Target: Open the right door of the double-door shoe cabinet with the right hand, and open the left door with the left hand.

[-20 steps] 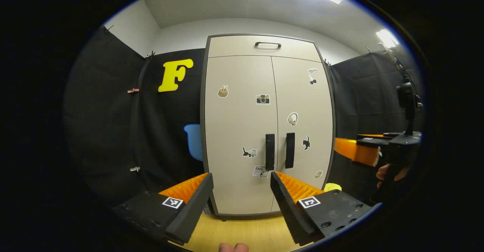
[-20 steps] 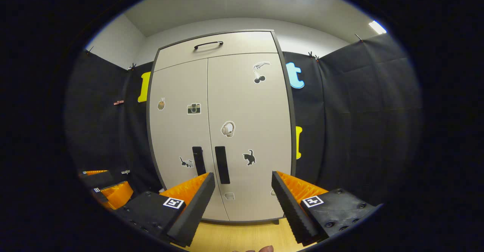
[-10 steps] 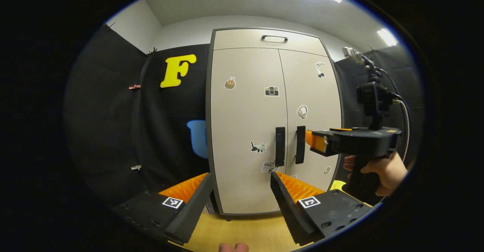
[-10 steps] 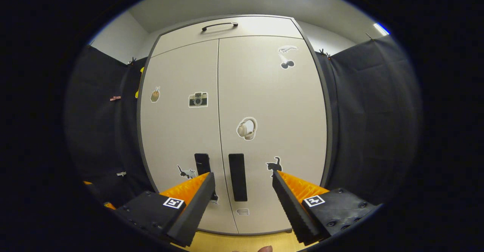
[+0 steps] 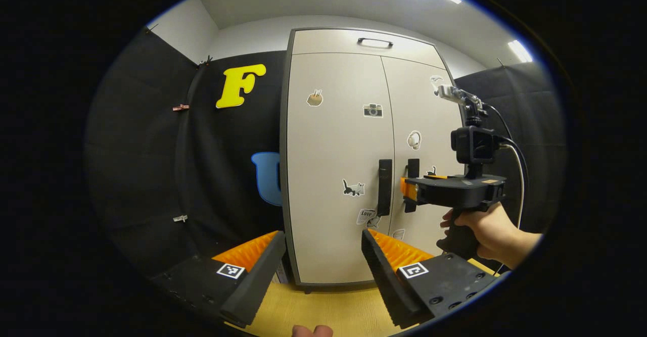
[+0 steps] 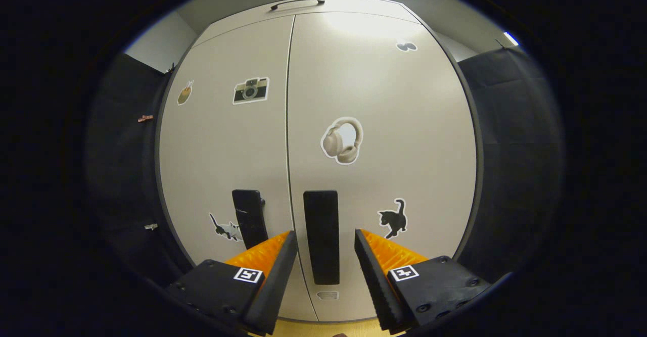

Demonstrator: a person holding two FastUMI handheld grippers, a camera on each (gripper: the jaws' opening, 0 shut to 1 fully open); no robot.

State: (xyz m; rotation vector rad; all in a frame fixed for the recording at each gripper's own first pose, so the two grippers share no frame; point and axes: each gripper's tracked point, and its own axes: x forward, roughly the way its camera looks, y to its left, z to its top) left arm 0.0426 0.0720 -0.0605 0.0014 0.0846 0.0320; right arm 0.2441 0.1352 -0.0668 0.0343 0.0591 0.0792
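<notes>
The beige double-door shoe cabinet [image 5: 333, 140] stands with both doors shut. Each door has a black vertical handle near the middle seam. In the right gripper view my right gripper [image 6: 325, 234] is open, close to the right door [image 6: 399, 125], one finger on each side of the right handle [image 6: 322, 226]. The left handle [image 6: 248, 218] is just left of it. In the left gripper view the right gripper [image 5: 406, 189] reaches the right handle [image 5: 413, 166] and hides part of it. My left gripper [image 5: 322, 235] is open and holds back from the cabinet, well short of the left handle [image 5: 384, 187].
A person's hand [image 5: 488, 228] grips the right gripper, which carries a black camera [image 5: 472, 144] and a cable. Above the doors is a flap with a dark handle [image 5: 375, 42]. Black cloth walls flank the cabinet. A light wooden floor [image 5: 323, 309] lies in front.
The right gripper moved forward to the right door's handle and its fingers narrowed a little. The left gripper stayed back, turning slightly left. Both doors stayed shut.
</notes>
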